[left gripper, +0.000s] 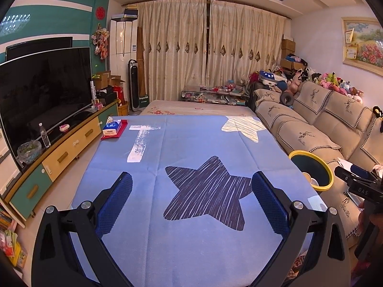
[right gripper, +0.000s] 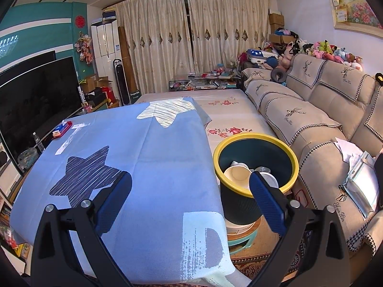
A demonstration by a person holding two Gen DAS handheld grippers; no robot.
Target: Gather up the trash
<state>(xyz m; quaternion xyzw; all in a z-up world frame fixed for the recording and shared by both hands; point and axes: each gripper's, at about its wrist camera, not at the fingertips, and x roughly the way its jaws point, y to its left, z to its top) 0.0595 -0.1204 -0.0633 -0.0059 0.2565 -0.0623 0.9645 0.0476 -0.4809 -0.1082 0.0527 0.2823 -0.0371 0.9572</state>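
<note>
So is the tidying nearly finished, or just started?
Nearly finished, it seems. Cups and lids already lie in the yellow-rimmed bin. Both the left gripper and right gripper are open and empty. On the blue cloth only a tissue pack remains, probably not trash.

You have open passage across the blue star-printed cloth [left gripper: 191, 143]; only a red-trayed tissue pack [left gripper: 112, 128] sits at its far left corner. On your right, the yellow-rimmed dark bin [right gripper: 256, 165] stands between cloth edge and beige sofa [right gripper: 323, 129], its mouth unobstructed from above.
</note>
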